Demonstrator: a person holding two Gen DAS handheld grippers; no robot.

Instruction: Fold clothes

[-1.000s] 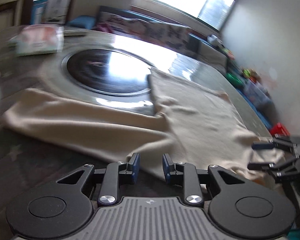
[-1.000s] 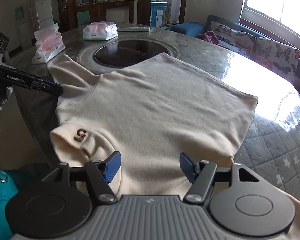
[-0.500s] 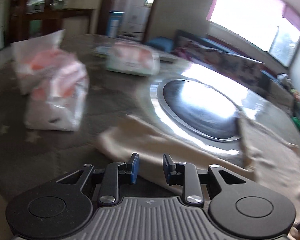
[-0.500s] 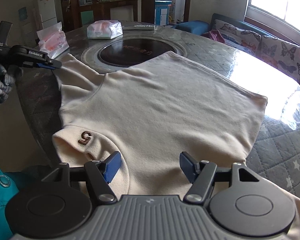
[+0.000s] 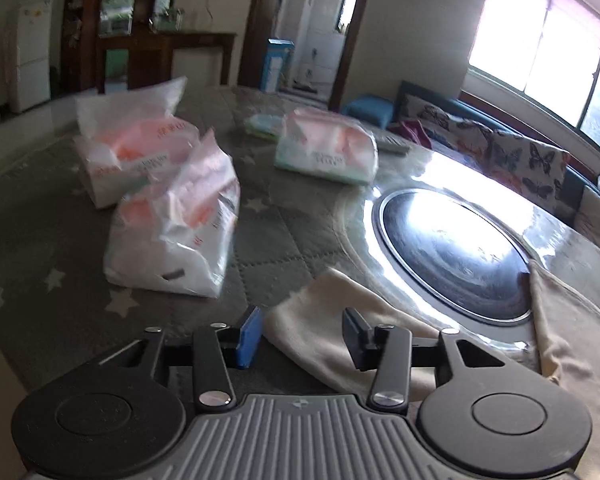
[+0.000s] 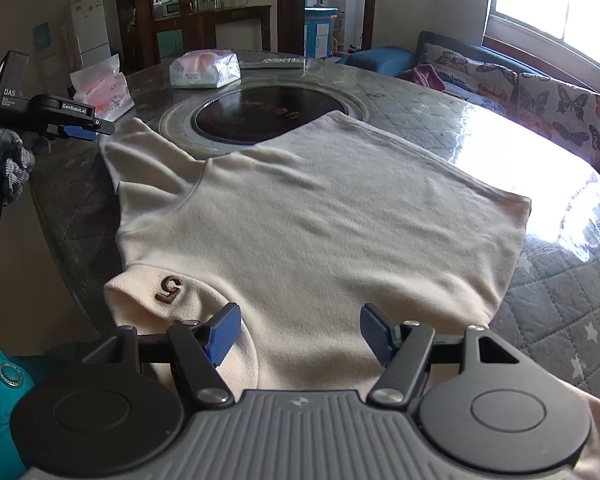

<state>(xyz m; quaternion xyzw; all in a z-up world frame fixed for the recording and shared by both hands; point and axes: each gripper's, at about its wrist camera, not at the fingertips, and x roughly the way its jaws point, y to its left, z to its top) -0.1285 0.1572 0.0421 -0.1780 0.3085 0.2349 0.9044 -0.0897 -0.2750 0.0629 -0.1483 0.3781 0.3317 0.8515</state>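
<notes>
Shirt [image 6: 320,216] — one cream garment with a brown "5" on its collar — lies spread flat over the near half of the round table [image 6: 548,312], its body reaching the dark disc [image 6: 268,114] at the table's middle and its collar at the near edge.

At the table's left edge, the left gripper [image 5: 300,332] hangs over the tip of the sleeve [image 5: 332,320]. Its jaws are opening; the sleeve end sits below and between them, but the pads do not press on it. Further right, the right gripper [image 6: 298,334] hovers over the collar end with its jaws wide apart and nothing pinched.

The step in hand looks like the first fold — taking the left sleeve to bring it in over the body. The next move calls for lowering the left jaws onto the sleeve tip, closing on a single layer of cloth, then carrying it inward without dragging the body; the right gripper could pin the collar meanwhile.

Counted: one shirt, two grippers, three tissue packs [image 5: 172,236] on the far left part of the table.
</notes>
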